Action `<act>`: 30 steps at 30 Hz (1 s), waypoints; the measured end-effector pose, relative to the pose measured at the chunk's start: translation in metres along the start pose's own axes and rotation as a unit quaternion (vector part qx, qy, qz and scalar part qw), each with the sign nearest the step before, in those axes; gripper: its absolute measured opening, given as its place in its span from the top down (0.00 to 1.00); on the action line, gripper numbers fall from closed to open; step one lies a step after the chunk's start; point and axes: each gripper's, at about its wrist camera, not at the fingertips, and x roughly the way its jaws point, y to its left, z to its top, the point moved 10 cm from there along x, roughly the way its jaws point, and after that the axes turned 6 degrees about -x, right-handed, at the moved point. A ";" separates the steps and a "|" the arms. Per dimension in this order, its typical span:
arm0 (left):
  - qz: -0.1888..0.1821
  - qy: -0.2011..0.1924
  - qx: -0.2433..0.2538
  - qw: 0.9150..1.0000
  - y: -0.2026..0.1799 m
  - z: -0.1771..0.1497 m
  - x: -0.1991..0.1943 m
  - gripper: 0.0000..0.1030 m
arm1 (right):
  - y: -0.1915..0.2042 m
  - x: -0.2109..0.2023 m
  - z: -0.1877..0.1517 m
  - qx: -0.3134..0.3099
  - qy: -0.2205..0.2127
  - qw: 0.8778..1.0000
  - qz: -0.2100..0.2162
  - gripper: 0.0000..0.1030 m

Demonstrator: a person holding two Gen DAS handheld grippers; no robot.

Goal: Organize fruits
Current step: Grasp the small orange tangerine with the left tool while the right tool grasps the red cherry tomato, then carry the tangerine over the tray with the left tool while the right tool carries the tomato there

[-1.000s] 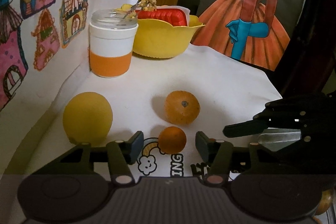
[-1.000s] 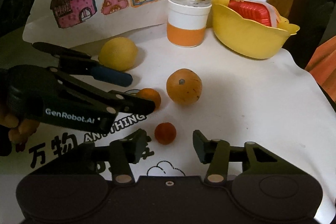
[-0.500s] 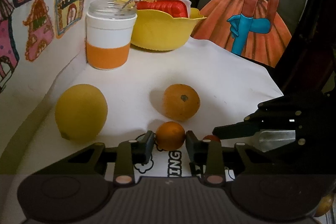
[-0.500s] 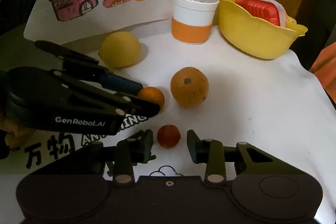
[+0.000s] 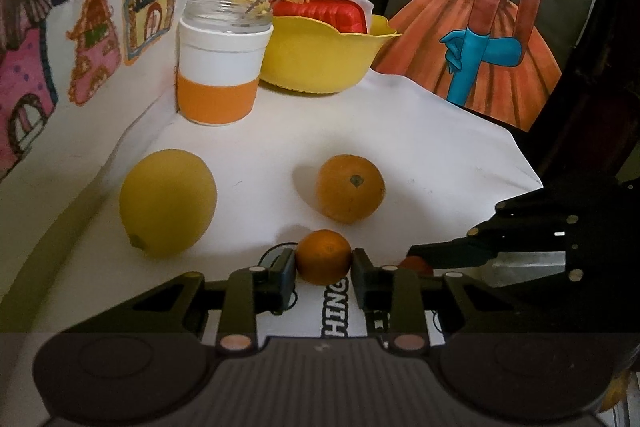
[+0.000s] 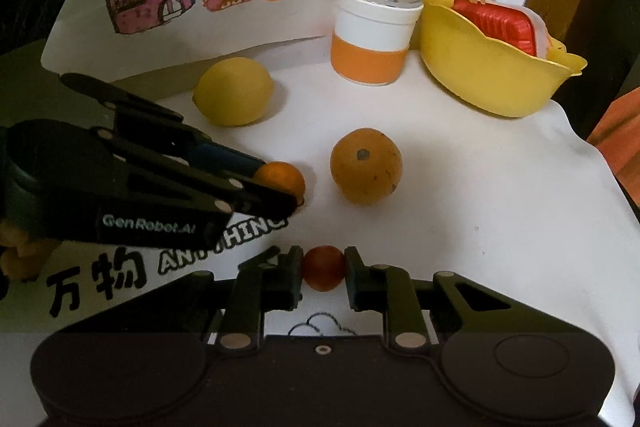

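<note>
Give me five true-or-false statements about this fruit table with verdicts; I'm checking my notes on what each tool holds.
1. The left tool is closed on the small orange. True.
2. The right tool grips the lemon. False: it is closed on the small red fruit; the lemon lies untouched near the back wall.
3. The large orange lies free on the white cloth. True.
4. The yellow bowl is empty. False: a red ribbed container sits in it.
5. The jar with the orange band lies on its side. False: it stands upright beside the bowl.
</note>
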 end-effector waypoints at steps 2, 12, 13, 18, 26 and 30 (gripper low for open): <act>0.001 -0.001 0.001 1.000 -0.002 0.000 -0.005 0.68 | 0.000 -0.009 0.001 0.002 -0.005 1.000 -0.003 0.78; -0.011 -0.023 0.015 1.000 -0.037 0.008 -0.042 0.68 | -0.007 -0.074 0.001 0.003 -0.034 0.999 -0.040 0.78; -0.013 -0.026 0.016 0.999 -0.042 0.009 -0.046 0.68 | -0.008 -0.082 0.000 0.004 -0.036 0.998 -0.045 0.78; -0.028 -0.032 0.015 0.999 -0.069 0.006 -0.058 0.68 | -0.018 -0.115 -0.013 0.019 -0.046 0.996 -0.068 0.77; -0.053 -0.026 0.022 0.998 -0.113 -0.013 -0.063 0.68 | -0.035 -0.160 -0.053 0.052 -0.044 0.993 -0.099 0.77; -0.065 -0.015 0.025 0.997 -0.136 -0.027 -0.061 0.68 | -0.040 -0.176 -0.079 0.066 -0.035 0.991 -0.108 0.78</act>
